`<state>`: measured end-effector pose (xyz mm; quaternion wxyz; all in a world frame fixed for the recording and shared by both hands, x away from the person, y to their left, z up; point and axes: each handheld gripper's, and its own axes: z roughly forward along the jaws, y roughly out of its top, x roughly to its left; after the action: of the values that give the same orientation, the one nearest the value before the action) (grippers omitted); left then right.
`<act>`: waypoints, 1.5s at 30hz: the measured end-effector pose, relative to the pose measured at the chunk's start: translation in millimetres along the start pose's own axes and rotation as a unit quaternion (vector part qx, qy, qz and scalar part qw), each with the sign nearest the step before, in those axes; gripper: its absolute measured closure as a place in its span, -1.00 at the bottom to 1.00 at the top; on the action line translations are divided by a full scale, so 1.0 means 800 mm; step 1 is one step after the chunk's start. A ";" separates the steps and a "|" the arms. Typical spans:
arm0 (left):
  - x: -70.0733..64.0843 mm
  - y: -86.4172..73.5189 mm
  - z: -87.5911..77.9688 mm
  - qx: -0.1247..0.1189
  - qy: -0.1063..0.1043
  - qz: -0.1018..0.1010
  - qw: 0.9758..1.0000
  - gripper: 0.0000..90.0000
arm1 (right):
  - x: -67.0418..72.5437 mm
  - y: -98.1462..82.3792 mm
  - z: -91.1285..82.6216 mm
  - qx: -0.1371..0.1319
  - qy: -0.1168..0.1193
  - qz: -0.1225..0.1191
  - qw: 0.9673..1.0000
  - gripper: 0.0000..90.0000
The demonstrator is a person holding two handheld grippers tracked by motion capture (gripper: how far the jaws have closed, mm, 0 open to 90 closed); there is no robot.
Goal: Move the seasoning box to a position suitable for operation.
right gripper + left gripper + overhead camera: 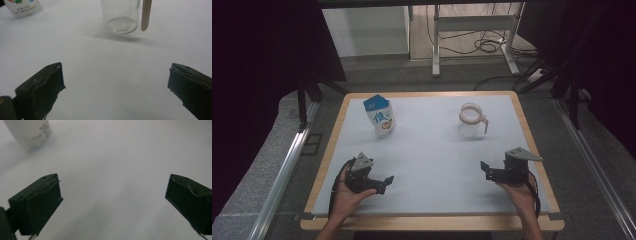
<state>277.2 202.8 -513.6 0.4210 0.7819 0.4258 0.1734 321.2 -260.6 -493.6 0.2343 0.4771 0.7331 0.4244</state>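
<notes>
A: What are the two hands doing at the table right now?

B: Each is holding a gripper low over the near part of the white table top. The left gripper is sitting near the front left corner, its jaws pointing in toward the middle. The right gripper is hovering near the front right, its jaws also pointing inward.

A: Are the jaws gripping anything?

B: No. In the left gripper view the two black jaws are standing wide apart with bare table surface between them. The right gripper view is showing the same: jaws spread wide, nothing between the pads.

A: Where are the things they are facing?

B: A blue-and-white milk carton is standing upright on the far left part of the table, well ahead of the left gripper. Its lower white part is showing at the top left corner of the left gripper view, blurred. A clear glass jug with a pale wooden collar and handle is standing on the far right part, ahead of the right gripper. In the right gripper view the jug is sitting straight ahead, its wooden handle hanging down on its right side, and the carton's corner is peeking in at the top left.

A: Are carton and jug touching?

B: No, they are standing well apart, and both grippers are staying clear of them.
</notes>
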 end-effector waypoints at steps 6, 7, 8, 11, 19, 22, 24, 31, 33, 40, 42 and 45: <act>0.007 0.006 0.006 -0.037 0.020 -0.009 0.999 -0.82 | 0.018 0.001 0.007 0.003 -0.002 -0.031 1.000 -0.96; 0.010 0.011 0.009 -0.038 0.010 -0.025 0.999 -0.80 | 0.019 0.002 0.007 0.000 0.003 -0.027 1.000 -0.96; 0.014 0.016 0.011 -0.033 0.000 -0.040 0.999 -0.77 | 0.018 0.005 0.007 -0.003 0.007 -0.022 1.000 -0.96; 0.017 0.029 0.020 0.001 -0.015 -0.052 0.999 -0.76 | 0.019 0.006 0.004 -0.011 0.011 -0.022 1.000 -0.96; 0.008 0.021 0.008 0.018 -0.006 -0.019 1.000 -0.79 | 0.008 -0.023 -0.004 0.027 0.019 -0.041 0.999 -0.94; 0.008 0.012 0.003 0.019 -0.003 -0.015 1.000 -0.79 | 0.002 -0.021 -0.010 0.017 0.023 -0.029 0.999 -0.91; 0.009 0.010 0.001 0.018 -0.002 -0.013 1.000 -0.79 | 0.000 -0.020 -0.013 0.010 0.024 -0.025 0.999 -0.91; 0.006 0.009 0.006 0.013 -0.001 -0.013 1.000 -0.83 | -0.022 -0.018 -0.019 -0.006 0.019 -0.004 1.000 -0.88; 0.007 0.007 0.005 0.015 0.003 -0.013 1.000 -0.80 | -0.025 -0.019 -0.018 -0.006 0.014 -0.004 1.000 -0.85; 0.013 -0.004 -0.006 0.026 0.004 -0.020 0.999 -0.74 | -0.013 -0.007 -0.013 -0.004 0.011 -0.013 1.000 -0.83; 0.015 -0.003 -0.009 0.024 0.002 -0.021 1.000 -0.72 | -0.006 -0.003 -0.010 -0.002 0.014 -0.015 1.000 -0.83; 0.018 0.001 -0.012 0.021 0.004 -0.017 1.000 -0.70 | 0.002 0.009 -0.006 0.000 0.019 -0.023 1.000 -0.83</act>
<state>279.8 219.4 -508.7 0.4055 0.7825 0.4444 0.1604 320.3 -259.5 -484.8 0.2297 0.4517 0.7483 0.4280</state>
